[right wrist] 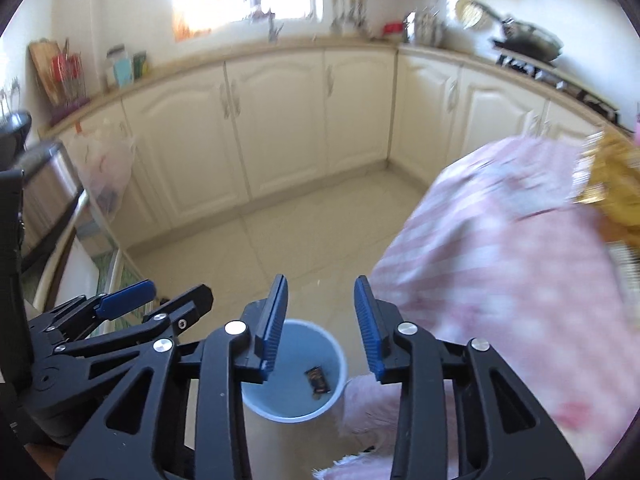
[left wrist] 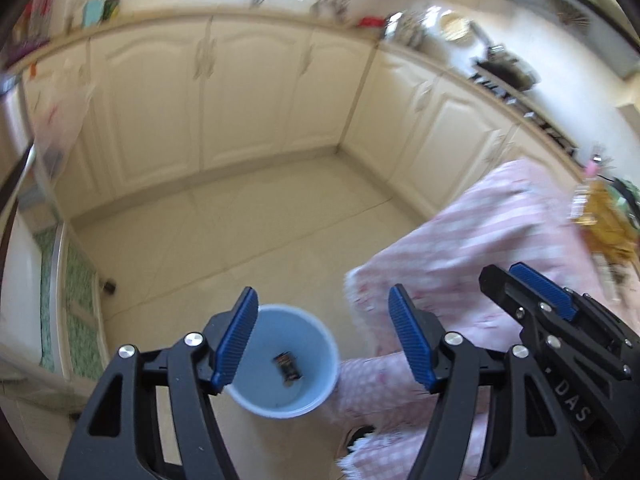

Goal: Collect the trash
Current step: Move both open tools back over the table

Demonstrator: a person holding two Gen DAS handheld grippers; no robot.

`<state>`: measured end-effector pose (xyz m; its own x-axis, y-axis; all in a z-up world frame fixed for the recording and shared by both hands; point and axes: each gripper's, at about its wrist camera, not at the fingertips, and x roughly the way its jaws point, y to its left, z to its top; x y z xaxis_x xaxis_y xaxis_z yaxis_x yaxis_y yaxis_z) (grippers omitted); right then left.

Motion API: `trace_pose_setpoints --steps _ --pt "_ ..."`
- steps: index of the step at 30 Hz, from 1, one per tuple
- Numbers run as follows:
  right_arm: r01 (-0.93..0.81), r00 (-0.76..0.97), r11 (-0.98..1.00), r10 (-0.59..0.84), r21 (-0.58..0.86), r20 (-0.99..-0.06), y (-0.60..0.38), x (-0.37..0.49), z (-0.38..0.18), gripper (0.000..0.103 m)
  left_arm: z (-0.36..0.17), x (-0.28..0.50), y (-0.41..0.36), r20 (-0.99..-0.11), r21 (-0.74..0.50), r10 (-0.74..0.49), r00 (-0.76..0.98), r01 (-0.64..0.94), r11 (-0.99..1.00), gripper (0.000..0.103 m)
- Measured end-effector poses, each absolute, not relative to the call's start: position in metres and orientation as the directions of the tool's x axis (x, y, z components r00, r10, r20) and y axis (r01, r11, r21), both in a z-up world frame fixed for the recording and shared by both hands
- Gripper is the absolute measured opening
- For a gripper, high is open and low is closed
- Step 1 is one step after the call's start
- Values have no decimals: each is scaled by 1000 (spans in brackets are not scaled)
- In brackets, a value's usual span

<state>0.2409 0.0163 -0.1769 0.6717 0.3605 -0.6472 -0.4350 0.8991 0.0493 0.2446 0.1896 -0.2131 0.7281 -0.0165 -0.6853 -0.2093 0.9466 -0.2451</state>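
Both your tools, left tool (left wrist: 322,338) and right tool (right wrist: 320,322), are open and empty, one small wrapper (left wrist: 287,367) already lies in the blue bin (left wrist: 320,400) on the floor, so look for more trash.

Your left gripper (left wrist: 323,344) and right gripper (right wrist: 321,326) look alike: matte black frames with triangular cut-outs, round silver screw heads at the pivots, and ribbed blue pads (left wrist: 236,342) lining the jaws. The right gripper's body carries white letters reading "DAS" in the left wrist view. You wear loose pink-and-white checked clothing (right wrist: 500,248).
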Motion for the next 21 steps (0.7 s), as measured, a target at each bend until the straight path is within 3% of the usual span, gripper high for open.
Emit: trace_pose_setpoints --steps 8,13,21 --pt "-295 805 955 269 35 -529 -91 195 -118 44 -144 226 86 -578 -243 -161 800 20 970 72" --pt "-159 846 986 162 50 -508 -165 188 -109 44 -131 232 12 -577 -232 -275 769 168 958 72" --pt "17 845 996 34 91 -533 -265 197 -114 45 -143 264 -67 -638 -247 -357 682 258 934 72"
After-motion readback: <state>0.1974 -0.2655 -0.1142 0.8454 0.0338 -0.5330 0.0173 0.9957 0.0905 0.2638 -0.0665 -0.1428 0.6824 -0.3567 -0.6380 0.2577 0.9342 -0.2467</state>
